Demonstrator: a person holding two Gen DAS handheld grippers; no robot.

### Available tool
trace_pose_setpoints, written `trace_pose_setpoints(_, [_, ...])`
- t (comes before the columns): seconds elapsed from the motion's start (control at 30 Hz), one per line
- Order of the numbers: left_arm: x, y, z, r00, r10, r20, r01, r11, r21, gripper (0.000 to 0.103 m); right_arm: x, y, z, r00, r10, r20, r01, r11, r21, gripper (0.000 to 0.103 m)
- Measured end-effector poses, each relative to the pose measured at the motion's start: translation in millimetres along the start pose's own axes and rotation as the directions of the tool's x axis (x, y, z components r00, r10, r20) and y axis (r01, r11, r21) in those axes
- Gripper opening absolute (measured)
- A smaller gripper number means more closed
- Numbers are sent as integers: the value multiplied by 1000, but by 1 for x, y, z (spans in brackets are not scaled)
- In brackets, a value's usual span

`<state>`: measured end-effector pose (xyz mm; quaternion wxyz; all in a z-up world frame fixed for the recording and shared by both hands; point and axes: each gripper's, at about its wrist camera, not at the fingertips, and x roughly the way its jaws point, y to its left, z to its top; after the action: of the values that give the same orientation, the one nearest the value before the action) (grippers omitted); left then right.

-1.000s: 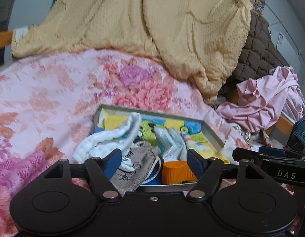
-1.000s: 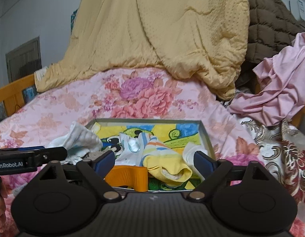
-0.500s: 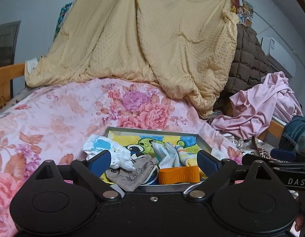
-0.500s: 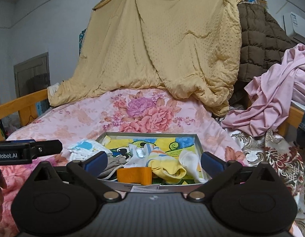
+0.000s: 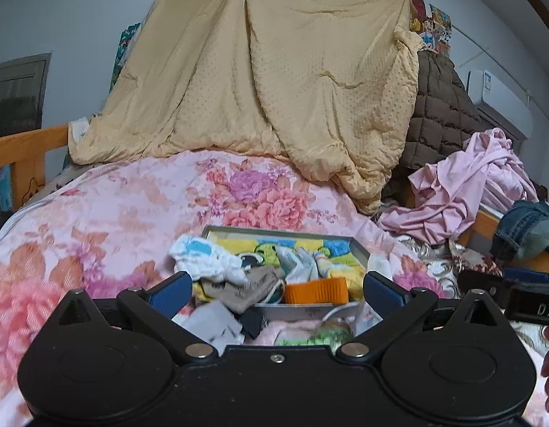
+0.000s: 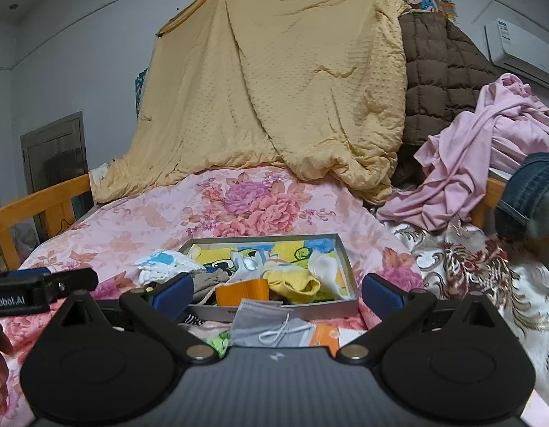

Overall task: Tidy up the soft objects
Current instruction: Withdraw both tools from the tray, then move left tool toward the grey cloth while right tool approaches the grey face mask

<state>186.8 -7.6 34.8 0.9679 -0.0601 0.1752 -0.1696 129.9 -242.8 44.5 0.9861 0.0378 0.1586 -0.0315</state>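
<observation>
A shallow grey tray (image 6: 340, 245) with a cartoon liner lies on the floral bedspread, also in the left wrist view (image 5: 360, 249). It holds a white-and-blue cloth (image 6: 164, 263) over its left rim, a grey pouch (image 5: 246, 286), an orange piece (image 6: 242, 291), a yellow sock (image 6: 292, 279) and white socks (image 6: 324, 270). A grey face mask (image 6: 271, 323) lies on the bed in front of the tray. My left gripper (image 5: 276, 290) and right gripper (image 6: 276, 290) are both open and empty, held back from the tray's near edge.
A yellow quilt (image 6: 274, 89) hangs behind the bed with a brown quilted blanket (image 6: 441, 78) beside it. Pink clothes (image 6: 488, 163) and jeans (image 6: 530, 192) pile at the right. Wooden bed rails (image 6: 40, 203) run along the left. Small packets (image 6: 324, 334) lie near the mask.
Both grippers have pulled back and tilted up from the tray. The tray looks smaller and farther, and the mask and packets in front of it have come into view.
</observation>
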Motion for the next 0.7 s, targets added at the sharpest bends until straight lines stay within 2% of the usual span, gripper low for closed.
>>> trace_pose_setpoints(0.23, [-23,-4,-13,1000,7,-21,-7,1000,-6,102,-23,-2,-10,1000,-8,-15,9,1000,30,103])
trace_pose_setpoints(0.7, [-47,-14,-41,994,18,-106,-17,1000,7,102,-54,2,-41,991,-41,-127,45,999,26,103])
